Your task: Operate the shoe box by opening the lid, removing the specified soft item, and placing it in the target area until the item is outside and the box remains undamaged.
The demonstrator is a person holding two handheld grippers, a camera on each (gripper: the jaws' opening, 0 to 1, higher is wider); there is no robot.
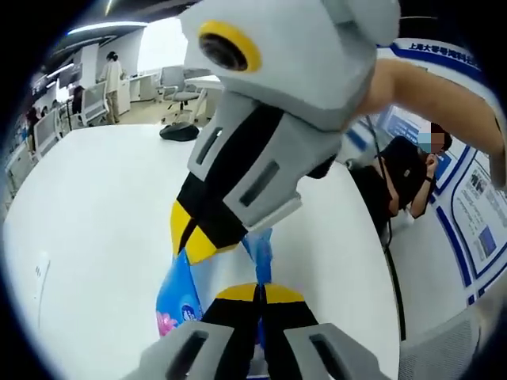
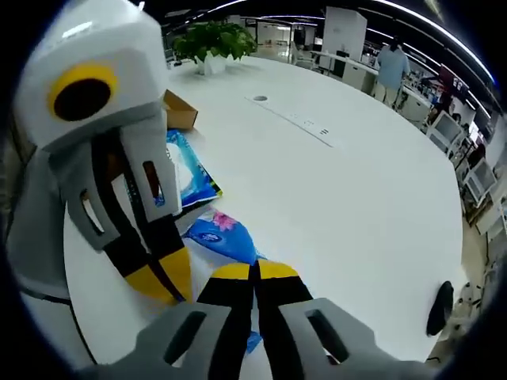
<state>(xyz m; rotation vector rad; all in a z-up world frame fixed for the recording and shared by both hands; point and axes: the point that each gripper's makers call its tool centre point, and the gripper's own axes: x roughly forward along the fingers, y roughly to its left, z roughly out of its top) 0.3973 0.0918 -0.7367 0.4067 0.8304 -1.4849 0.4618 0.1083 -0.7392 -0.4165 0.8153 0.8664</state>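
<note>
A soft blue packet with pink flowers point(image 2: 226, 235) hangs just above the white table point(image 2: 348, 198), held between both grippers. My right gripper point(image 2: 253, 273) is shut on one end of it. In the left gripper view the same packet point(image 1: 178, 297) shows, with a thin blue edge pinched in my shut left gripper point(image 1: 258, 291). The right gripper point(image 1: 194, 239) comes down from above and grips the packet's other end. The left gripper point(image 2: 162, 279) enters the right gripper view from the left. A brown cardboard box point(image 2: 181, 111) stands behind, partly hidden.
A second blue packet point(image 2: 188, 172) lies flat on the table by the box. A potted plant point(image 2: 212, 39) stands at the far end, a socket strip point(image 2: 301, 123) mid-table, a black object point(image 2: 440, 307) near the edge. People point(image 1: 412, 170) sit and stand around.
</note>
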